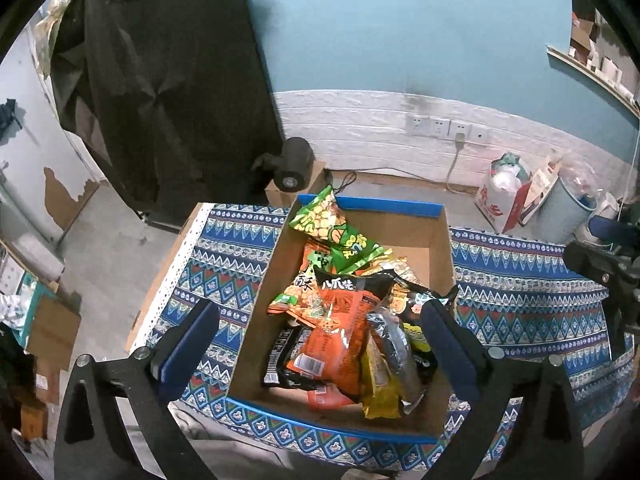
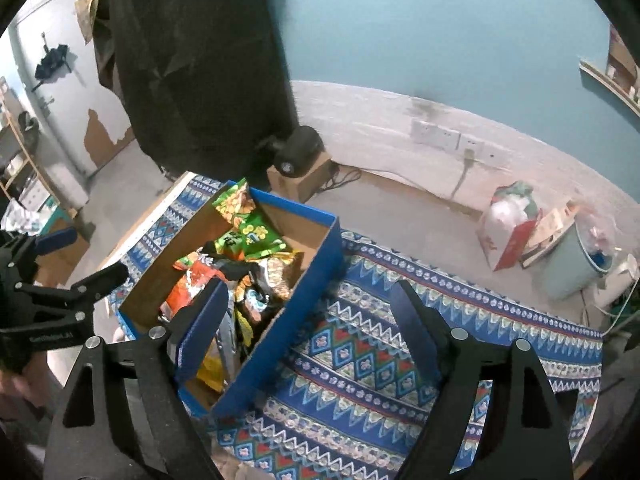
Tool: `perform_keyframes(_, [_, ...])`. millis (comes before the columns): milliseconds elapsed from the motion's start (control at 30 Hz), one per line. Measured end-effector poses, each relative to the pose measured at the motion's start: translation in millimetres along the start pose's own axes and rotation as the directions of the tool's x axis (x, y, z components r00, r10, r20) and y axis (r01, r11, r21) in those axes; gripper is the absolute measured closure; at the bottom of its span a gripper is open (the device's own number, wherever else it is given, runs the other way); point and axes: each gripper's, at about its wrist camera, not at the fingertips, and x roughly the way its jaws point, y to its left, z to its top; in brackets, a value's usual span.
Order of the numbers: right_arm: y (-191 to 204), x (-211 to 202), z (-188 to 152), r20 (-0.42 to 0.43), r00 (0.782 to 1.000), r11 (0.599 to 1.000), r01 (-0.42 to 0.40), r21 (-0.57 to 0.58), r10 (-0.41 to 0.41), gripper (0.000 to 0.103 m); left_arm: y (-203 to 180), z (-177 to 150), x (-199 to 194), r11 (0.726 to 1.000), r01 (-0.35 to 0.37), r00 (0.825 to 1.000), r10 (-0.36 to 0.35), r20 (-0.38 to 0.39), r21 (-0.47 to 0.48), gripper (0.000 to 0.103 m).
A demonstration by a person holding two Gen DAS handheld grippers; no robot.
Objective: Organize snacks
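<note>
Resting place: a cardboard box [image 1: 438,248] with blue outer walls is seen on a patterned tablecloth [image 1: 528,280], open at the top.
Snacks: a heap of snack packets [image 1: 340,320] is held inside the box, toward its left and near part; the far right floor of the box is left bare.
Top of heap: an orange packet [image 1: 344,344] is laid over a black one, with green packets [image 1: 324,216] propped against the far wall.
Left gripper [image 1: 320,328]: spread wide above the box, nothing pinched; its right finger is seen over the heap and its left finger over the cloth.
Right gripper [image 2: 312,328]: also released and empty, hung over the box's right wall and the cloth beside it.
Surroundings: a black cloth [image 1: 168,80] is draped at far left, and wall sockets [image 1: 444,128] are mounted on the white brick band of the far wall.
Floor: a light blue bin [image 2: 576,264] is stood at far right.
</note>
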Motion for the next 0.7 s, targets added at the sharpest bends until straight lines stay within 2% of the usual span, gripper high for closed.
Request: perform_keyframes(700, [-17.1,-1.1,-15.4,0.005,1.0,1.0,0.016,0.003,-0.016,0.021,-13.3,0.7,3.4,1.0,-0.006,1.0,0.007,-0.029,0.011,0.002])
